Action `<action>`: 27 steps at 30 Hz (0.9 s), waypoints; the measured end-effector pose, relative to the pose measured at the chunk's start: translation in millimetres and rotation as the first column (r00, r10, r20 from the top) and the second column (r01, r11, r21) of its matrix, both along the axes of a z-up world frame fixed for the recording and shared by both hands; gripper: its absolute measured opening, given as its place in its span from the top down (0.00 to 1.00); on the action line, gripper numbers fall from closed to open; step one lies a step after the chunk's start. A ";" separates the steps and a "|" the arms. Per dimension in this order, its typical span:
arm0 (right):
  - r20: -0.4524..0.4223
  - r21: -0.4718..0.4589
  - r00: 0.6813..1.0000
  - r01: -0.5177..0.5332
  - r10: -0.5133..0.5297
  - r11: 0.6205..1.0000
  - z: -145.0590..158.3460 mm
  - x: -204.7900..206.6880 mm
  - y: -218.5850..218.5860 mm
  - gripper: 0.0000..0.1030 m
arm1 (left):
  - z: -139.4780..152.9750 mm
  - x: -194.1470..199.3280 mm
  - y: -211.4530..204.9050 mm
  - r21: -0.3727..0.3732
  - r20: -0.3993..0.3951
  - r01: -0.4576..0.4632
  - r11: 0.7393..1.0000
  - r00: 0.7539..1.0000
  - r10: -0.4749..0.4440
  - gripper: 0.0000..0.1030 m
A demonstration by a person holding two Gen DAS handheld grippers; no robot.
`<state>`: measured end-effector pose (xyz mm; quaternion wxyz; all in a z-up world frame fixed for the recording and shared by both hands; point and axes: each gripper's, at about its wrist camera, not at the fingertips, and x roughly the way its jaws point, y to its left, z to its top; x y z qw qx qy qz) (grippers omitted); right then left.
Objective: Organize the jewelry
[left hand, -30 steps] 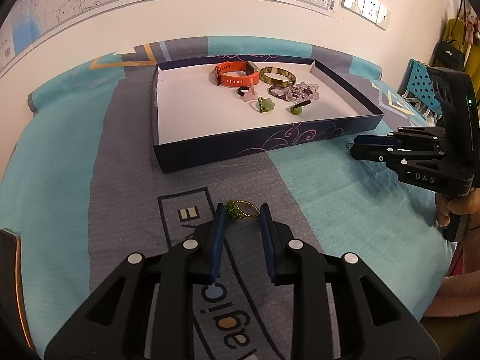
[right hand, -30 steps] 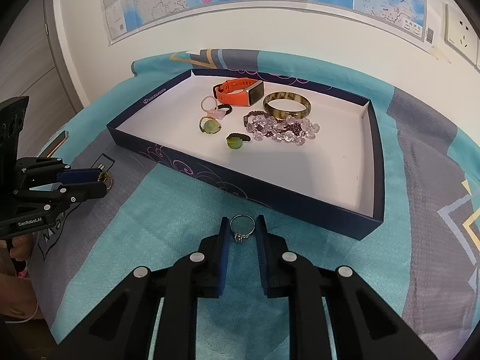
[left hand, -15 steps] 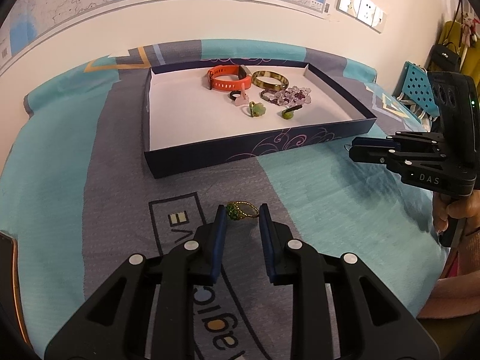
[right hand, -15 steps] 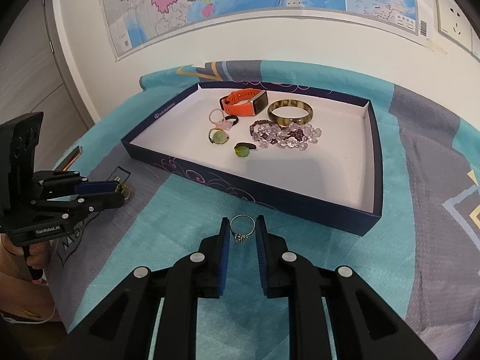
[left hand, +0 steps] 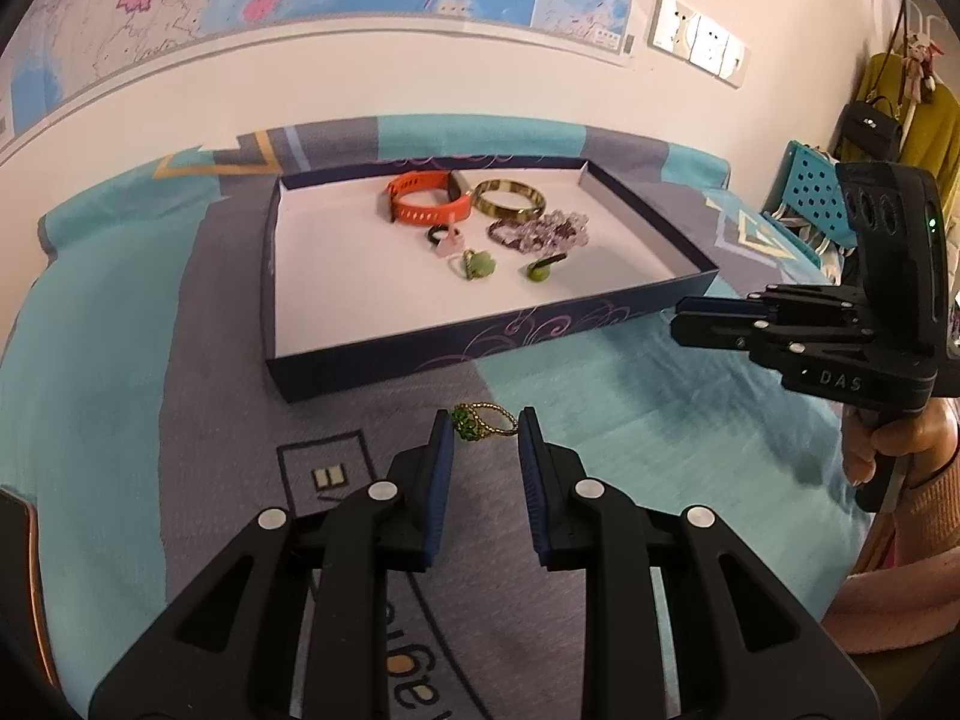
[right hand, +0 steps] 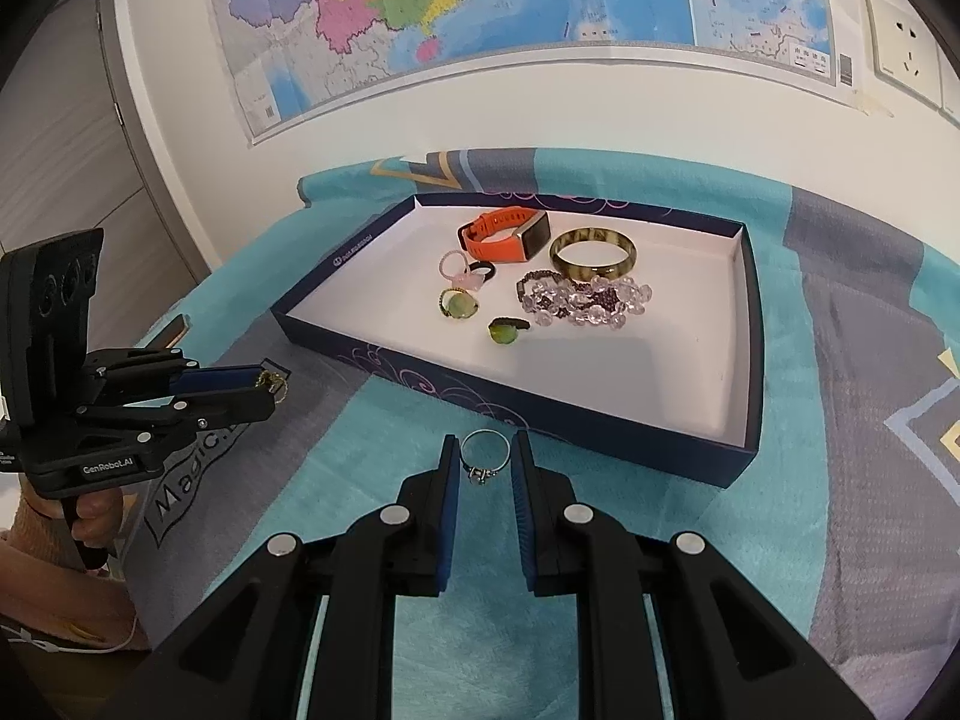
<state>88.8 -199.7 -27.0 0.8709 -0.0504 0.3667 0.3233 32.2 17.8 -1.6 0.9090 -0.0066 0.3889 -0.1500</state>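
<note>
The gold ring with green stones [left hand: 482, 421] was pinched between the blue pads of the left gripper [left hand: 485, 429], held above the grey and teal cloth [left hand: 108, 372] just short of the near wall of the dark blue tray [left hand: 480, 348]. The silver ring [right hand: 485, 457] was clamped the same way in the right gripper [right hand: 485, 462], also just in front of the tray's near wall [right hand: 540, 420]. Inside the tray lay an orange watch band [right hand: 504, 235] toward the far wall, a mottled bangle [right hand: 593, 253] beside it, a beaded bracelet [right hand: 585, 300] nearer the middle, a pink ring [right hand: 459, 271], and two green-stoned rings [right hand: 459, 304] nearest the front wall. Behind the tray, a map [right hand: 480, 18] hung on the wall.
</note>
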 end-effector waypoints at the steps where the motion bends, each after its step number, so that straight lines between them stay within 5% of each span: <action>1: 0.000 0.002 1.000 -0.001 0.001 1.000 0.3 0.2 -0.1 0.85 | 1.5 0.0 -1.4 -0.001 0.006 0.003 1.000 1.000 -0.003 0.78; 27: 0.051 0.009 0.998 -0.025 0.025 1.000 20.3 9.6 10.0 0.85 | 24.5 19.0 -20.2 -0.005 0.068 0.048 0.999 0.997 -0.048 0.78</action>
